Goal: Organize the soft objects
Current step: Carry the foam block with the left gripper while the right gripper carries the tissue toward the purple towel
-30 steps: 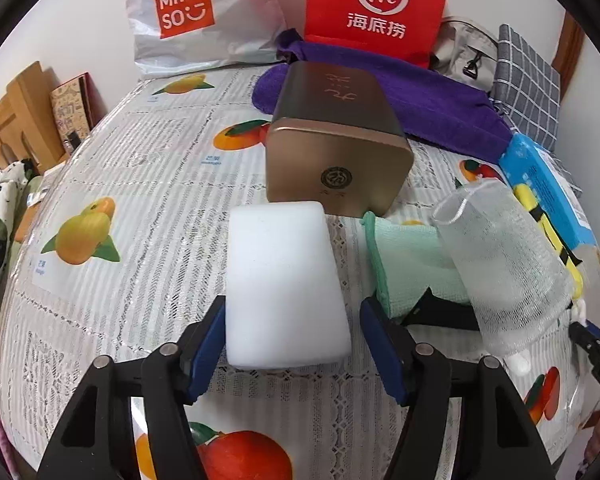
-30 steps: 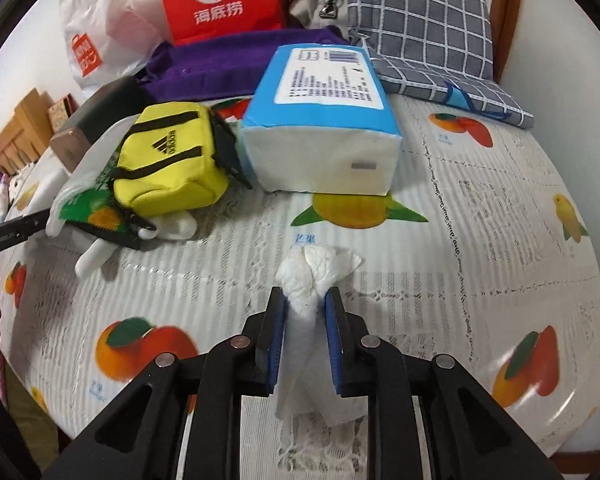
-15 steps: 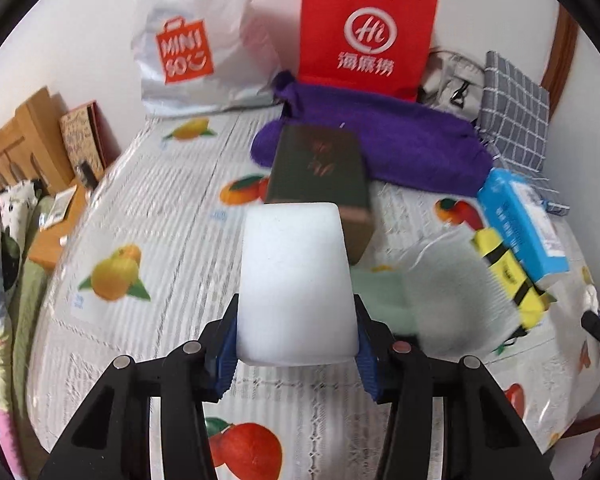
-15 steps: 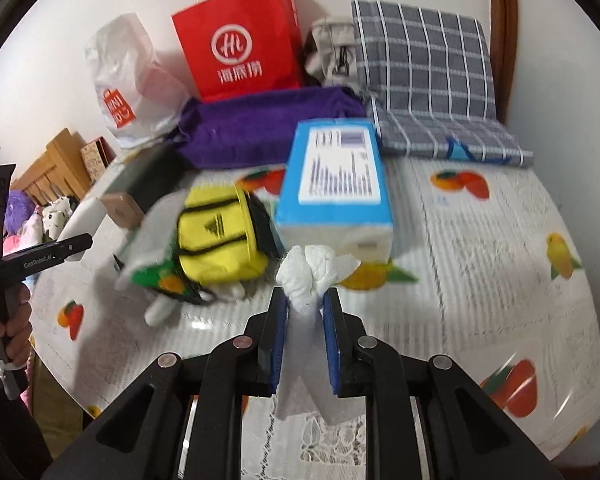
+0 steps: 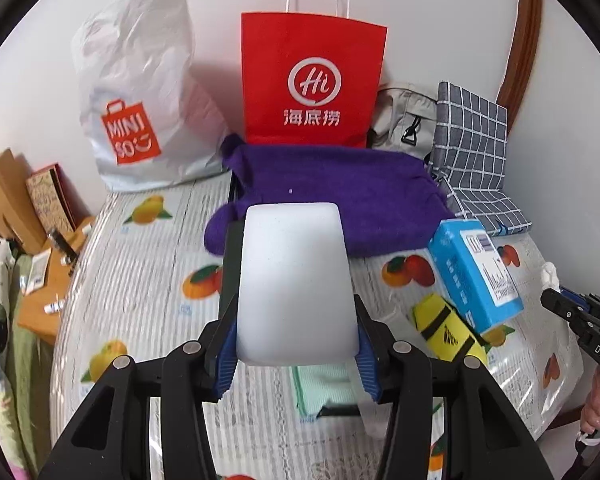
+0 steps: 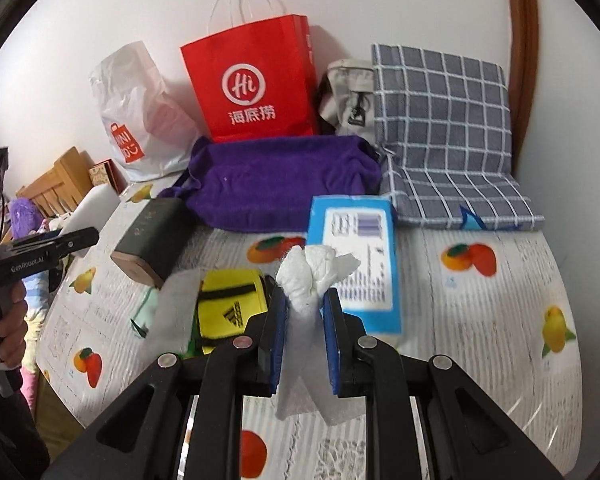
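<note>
My left gripper (image 5: 296, 344) is shut on a white sponge block (image 5: 294, 284), held up above the table with both blue pads pressing its sides. My right gripper (image 6: 306, 312) is shut on a crumpled white tissue (image 6: 312, 272), also lifted off the cloth. On the table lie a yellow pouch (image 6: 230, 308), a blue tissue pack (image 6: 354, 260), a green cloth (image 5: 324, 390), a white mesh bag (image 6: 176, 312) and a purple towel (image 6: 280, 180). The right gripper shows at the right edge of the left wrist view (image 5: 580, 320).
A dark tin box (image 6: 150, 236) lies left of the towel. A red paper bag (image 5: 312, 84), a white plastic bag (image 5: 140, 112), a grey bag (image 6: 348, 96) and a checked cushion (image 6: 444, 140) line the wall. A wooden stand (image 5: 4, 200) is off the table's left edge.
Both grippers rose from the table. The left closed on the sponge and lifted it; the right kept hold of the tissue and carried it up.
</note>
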The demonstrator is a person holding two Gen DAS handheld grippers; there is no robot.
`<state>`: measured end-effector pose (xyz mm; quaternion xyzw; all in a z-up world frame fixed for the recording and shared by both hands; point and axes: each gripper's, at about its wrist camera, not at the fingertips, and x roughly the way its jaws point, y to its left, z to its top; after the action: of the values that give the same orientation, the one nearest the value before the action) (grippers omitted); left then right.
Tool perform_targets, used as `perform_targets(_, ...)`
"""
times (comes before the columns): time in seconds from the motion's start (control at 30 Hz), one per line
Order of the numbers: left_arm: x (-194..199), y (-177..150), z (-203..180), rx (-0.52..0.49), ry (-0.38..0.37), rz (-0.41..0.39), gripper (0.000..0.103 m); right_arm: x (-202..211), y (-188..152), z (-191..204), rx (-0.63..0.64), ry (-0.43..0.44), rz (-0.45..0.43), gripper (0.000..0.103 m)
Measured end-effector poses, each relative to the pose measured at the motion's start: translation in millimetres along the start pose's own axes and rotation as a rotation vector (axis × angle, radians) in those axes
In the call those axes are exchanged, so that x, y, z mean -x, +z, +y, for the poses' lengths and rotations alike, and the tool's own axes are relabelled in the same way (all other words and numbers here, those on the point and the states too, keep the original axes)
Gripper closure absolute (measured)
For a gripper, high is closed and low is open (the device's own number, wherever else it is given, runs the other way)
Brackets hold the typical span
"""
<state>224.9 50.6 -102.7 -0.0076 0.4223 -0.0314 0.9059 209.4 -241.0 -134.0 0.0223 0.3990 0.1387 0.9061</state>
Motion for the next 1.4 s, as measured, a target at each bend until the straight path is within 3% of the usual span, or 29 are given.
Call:
perform_targets(0.37,-30.9,38.8,2.3,0.040,-0.030,0.005,0.056,-29.6,59.0,2.2,0.018,-0.005,-0.022,0.085)
perform_targets(0.5,-45.9,56.8,3.5,0.056,0.027,-0.025,0.056,-51.0,82.6,2.4,0.020,-0.008,-0.016,0.085)
perform_targets(0.63,-61.6,80.6,6.4,0.076,0.018,-0.045,0.056,-71.2,104.0,3.2,0.029,-0.008,-0.018,0.085)
perform_targets(1.07,-124.3,140.5,12.0,0.136,0.032,0.004,0.056,-137.9,170.0,17.4,0.092,0.018,-0.012,0.085)
perform_targets(1.4,-179.4,154.7,24.9,0.156,0.027,0.058,0.056,-194.9,181.9,6.0,0.090,0.034,0.050,0.085)
